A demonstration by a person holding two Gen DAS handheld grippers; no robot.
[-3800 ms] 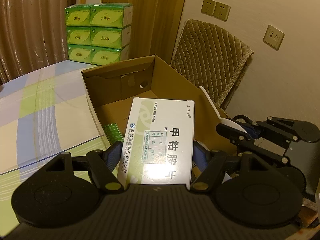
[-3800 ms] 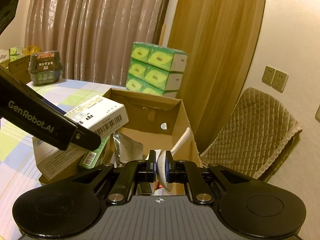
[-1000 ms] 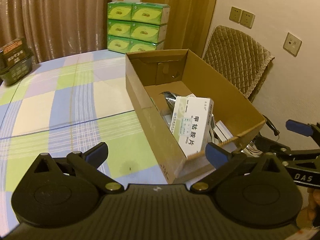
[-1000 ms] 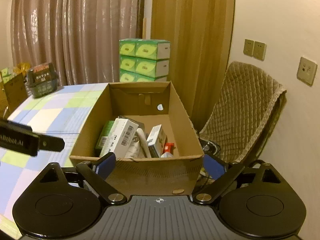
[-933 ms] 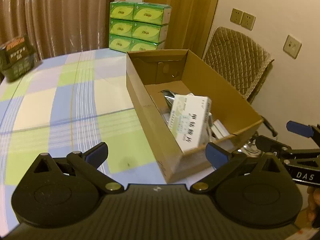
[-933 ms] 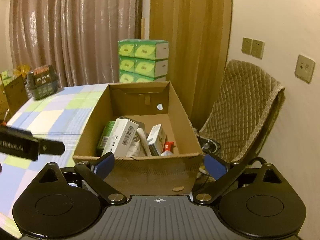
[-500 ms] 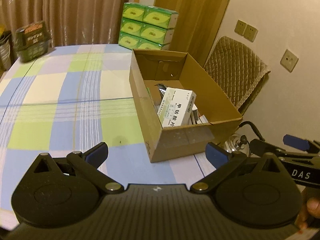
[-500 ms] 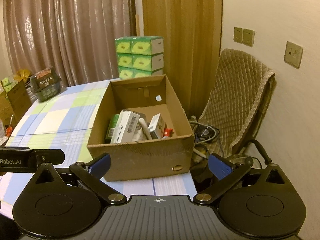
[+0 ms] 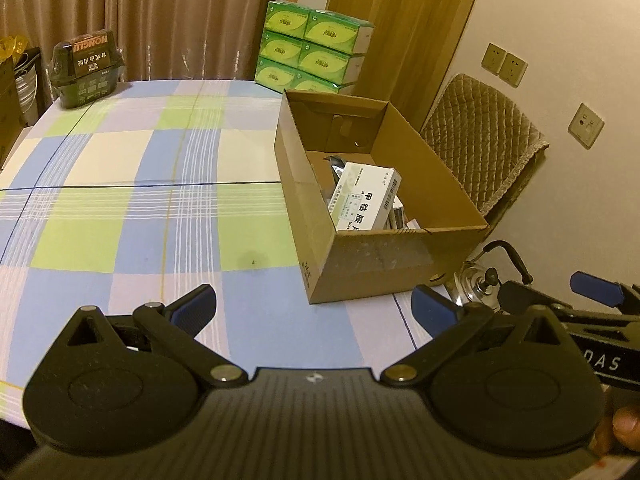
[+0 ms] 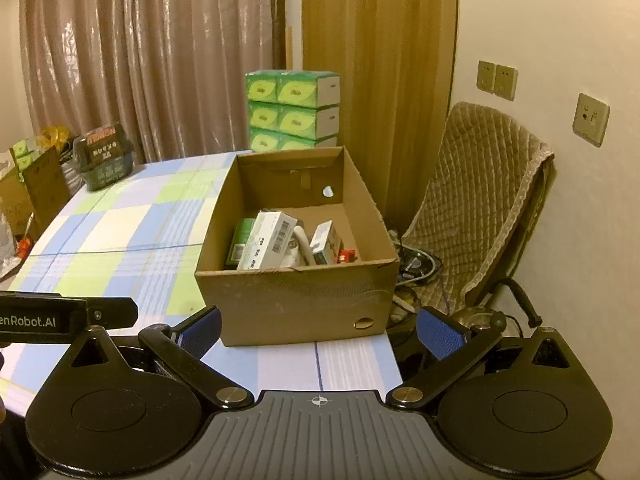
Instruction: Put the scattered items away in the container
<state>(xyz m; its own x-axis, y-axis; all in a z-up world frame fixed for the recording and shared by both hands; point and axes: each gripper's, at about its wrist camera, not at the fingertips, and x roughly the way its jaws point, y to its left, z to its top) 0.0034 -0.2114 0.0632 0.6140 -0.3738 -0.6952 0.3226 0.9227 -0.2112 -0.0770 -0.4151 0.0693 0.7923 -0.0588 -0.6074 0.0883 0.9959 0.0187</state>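
Standing at the far edge of the checked surface (image 9: 132, 168): a stack of green tissue boxes (image 9: 314, 46) by the curtain, and a dark basket (image 9: 86, 68) at the far left corner. To the right, off the surface, a quilted chair (image 10: 480, 184); below it a metal kettle (image 9: 478, 280) and a tangle of cables (image 10: 416, 260) on the floor. Nothing lies between either gripper and the cardboard box (image 10: 296, 300).

Box sits at the right edge of the surface, open at the top. Contents seen from the right wrist view — a white medicine box (image 10: 268, 240) leaning on a green packet (image 10: 240, 236) at the left wall, a white curved handle (image 10: 302, 246) in the middle, a smaller carton (image 10: 326, 242) and something red (image 10: 346, 256) to the right. Left wrist view shows the same white medicine box (image 9: 364, 196) tilted, printed face up, with a silvery foil piece (image 9: 334, 162) behind it.

Left gripper (image 9: 314, 306) — fingers spread wide, holding nothing, above the near surface short of the box. Right gripper (image 10: 318, 324) likewise wide and empty, near the box's near wall but not touching it.
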